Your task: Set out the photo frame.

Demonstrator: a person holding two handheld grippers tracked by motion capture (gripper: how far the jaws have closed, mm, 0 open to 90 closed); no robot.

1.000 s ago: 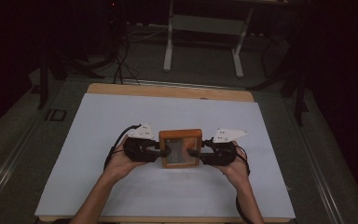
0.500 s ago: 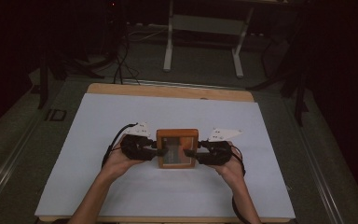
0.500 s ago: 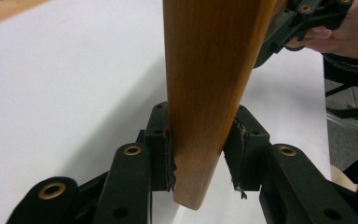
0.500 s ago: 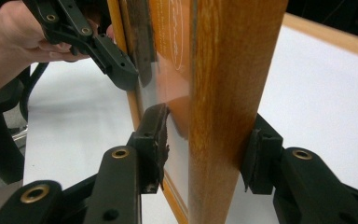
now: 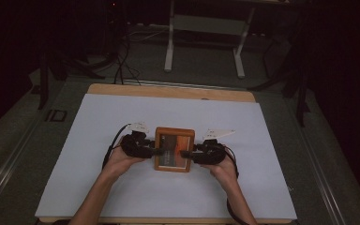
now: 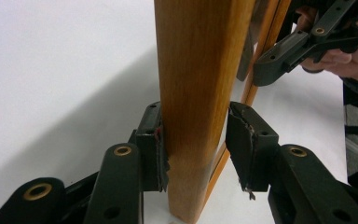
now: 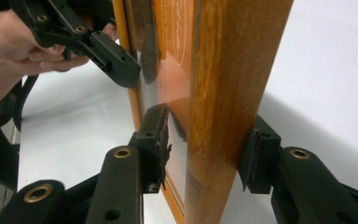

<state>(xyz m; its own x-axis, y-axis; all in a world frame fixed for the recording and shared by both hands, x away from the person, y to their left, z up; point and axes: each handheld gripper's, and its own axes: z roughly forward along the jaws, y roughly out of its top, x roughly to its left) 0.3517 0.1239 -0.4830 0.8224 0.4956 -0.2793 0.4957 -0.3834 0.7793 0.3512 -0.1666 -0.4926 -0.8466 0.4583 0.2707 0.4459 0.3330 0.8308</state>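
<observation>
White table (image 5: 98, 187) left bare from 12 through 6 o'clock, middle blocked by wooden frame (image 5: 174, 150), flanked by both grippers

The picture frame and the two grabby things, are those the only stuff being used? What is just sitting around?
Being used:
wooden picture frame
left gripper, jaws either side of the frame's left edge
right gripper, jaws either side of its right edge
white table sheet underneath

Just sitting around:
metal stand on the floor beyond the table
loose cables on the floor
</observation>
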